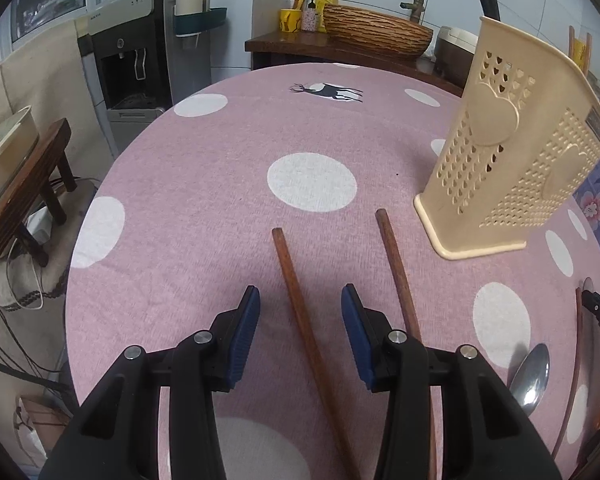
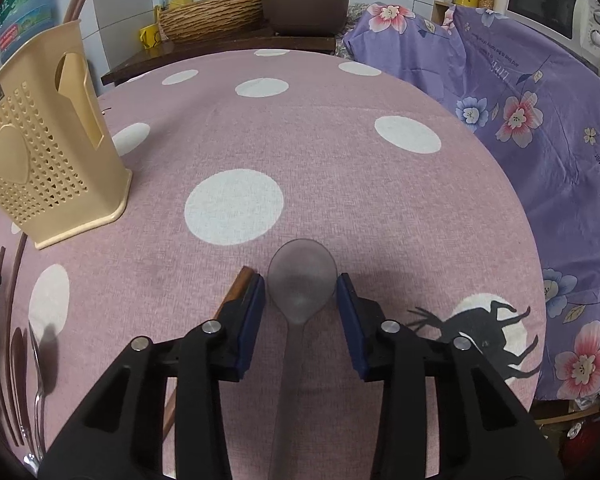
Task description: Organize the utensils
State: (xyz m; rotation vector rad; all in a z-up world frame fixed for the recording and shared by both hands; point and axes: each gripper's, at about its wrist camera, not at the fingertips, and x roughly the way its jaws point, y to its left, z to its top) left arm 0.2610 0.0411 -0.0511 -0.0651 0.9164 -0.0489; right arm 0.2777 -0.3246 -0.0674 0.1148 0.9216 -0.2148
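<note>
My left gripper [image 1: 300, 308] stands open low over the pink dotted table. One brown wooden chopstick [image 1: 296, 292] lies between its fingers, untouched. A second chopstick [image 1: 396, 264] runs under the right finger. The cream perforated utensil holder [image 1: 512, 148] stands upright to the right. A metal spoon [image 1: 532, 376] lies at the lower right. My right gripper [image 2: 301, 300] has its blue pads against both sides of a grey translucent spoon [image 2: 302, 280], whose handle runs back between the fingers. A chopstick end [image 2: 240, 284] shows behind its left finger. The holder [image 2: 48, 160] is at the far left.
The round table's edge [image 1: 100, 184] drops to a wooden stool [image 1: 28, 184] and a water dispenser [image 1: 136, 56]. A woven basket [image 2: 212, 16] and a rice cooker [image 2: 304, 4] sit on the counter behind. A purple floral cloth [image 2: 540, 140] borders the table's right side.
</note>
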